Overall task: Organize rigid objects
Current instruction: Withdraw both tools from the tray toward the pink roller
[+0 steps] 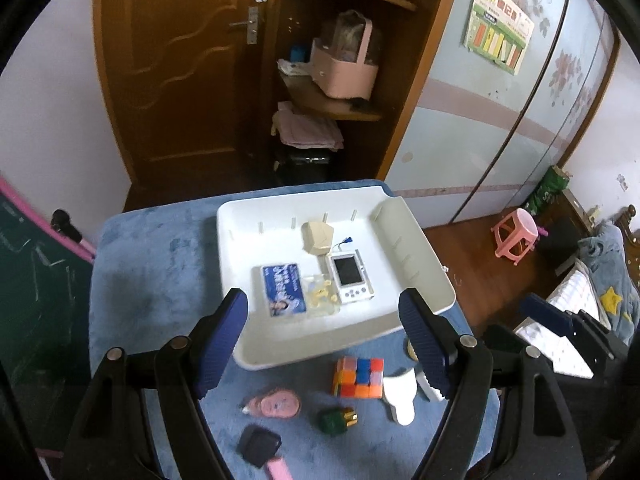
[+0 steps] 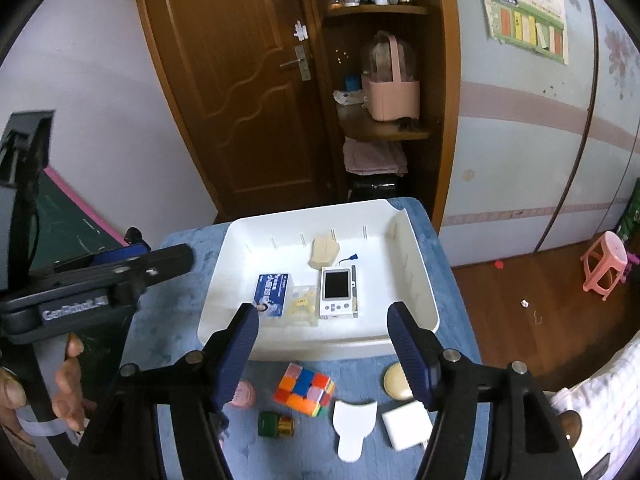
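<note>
Blue-covered table: cube lies lower centre, between right gripper jaws, gaping, empty; left gripper likewise unclenched.

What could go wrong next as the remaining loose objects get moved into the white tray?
1. The puzzle cube sits close to the tray's near wall; a low approach might bump the tray.
2. The small green bottle lies on its side and may roll when nudged.
3. The flat white card lies flush on the soft blue cover, so open jaws may slip over it.
</note>
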The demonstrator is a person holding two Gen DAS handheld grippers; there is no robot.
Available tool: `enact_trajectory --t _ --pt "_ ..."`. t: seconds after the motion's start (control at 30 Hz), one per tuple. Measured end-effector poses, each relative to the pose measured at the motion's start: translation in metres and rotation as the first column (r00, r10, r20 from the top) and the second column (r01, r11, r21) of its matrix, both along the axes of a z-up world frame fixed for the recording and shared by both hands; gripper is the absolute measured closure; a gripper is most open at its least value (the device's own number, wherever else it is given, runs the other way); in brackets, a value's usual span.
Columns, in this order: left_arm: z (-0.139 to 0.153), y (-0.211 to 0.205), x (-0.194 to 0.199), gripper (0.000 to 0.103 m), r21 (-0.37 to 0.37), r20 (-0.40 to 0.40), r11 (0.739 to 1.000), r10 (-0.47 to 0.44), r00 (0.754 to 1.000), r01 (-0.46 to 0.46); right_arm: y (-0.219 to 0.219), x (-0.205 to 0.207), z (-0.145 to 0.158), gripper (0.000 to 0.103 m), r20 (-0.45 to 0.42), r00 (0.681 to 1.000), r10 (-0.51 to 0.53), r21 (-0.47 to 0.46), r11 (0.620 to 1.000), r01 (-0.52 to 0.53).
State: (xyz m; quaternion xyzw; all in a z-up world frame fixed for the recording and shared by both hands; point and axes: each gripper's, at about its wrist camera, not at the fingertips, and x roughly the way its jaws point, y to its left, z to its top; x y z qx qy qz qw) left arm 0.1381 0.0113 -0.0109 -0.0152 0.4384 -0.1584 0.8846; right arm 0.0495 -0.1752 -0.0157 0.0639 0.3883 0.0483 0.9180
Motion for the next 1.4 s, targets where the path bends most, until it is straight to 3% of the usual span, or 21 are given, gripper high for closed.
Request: enact_trajectory --t 0.23,0.57,0.77,1.0,1.4 --pt "-0.014 0.026 -0.041 0.022 0.016 -0.016 0.999 0.044 0.999 -0.044 0.004 -0.032 -0.010 0.035 -0.013 1.000 0.019 -0.009 1.000 -0.019" --pt "-0.079 0.050 -0.093 0.022 0.095 -0.128 0.991 0.105 0.986 -0.093 0.000 -0.065 -0.049 0.035 -0.085 0.996 0.013 -0.036 0.999 -0.016" --pt "-0.128 0.055 -0.119 0.022 0.104 -0.224 0.987 0.139 0.965 -0.118 -0.009 -0.080 -0.092 0.035 -0.164 0.986 -0.020 -0.042 0.999 0.013" --pt "-0.174 0.053 -0.131 0.022 0.096 -0.297 0.985 0.164 0.941 -0.141 0.003 -0.086 -0.151 0.035 -0.258 0.966 0.009 -0.052 0.998 -0.023" --pt "-0.224 0.047 -0.139 0.022 0.078 -0.371 0.977 0.214 0.904 -0.199 0.002 -0.063 -0.226 0.035 -0.332 0.943 0.018 0.017 1.000 -0.013"
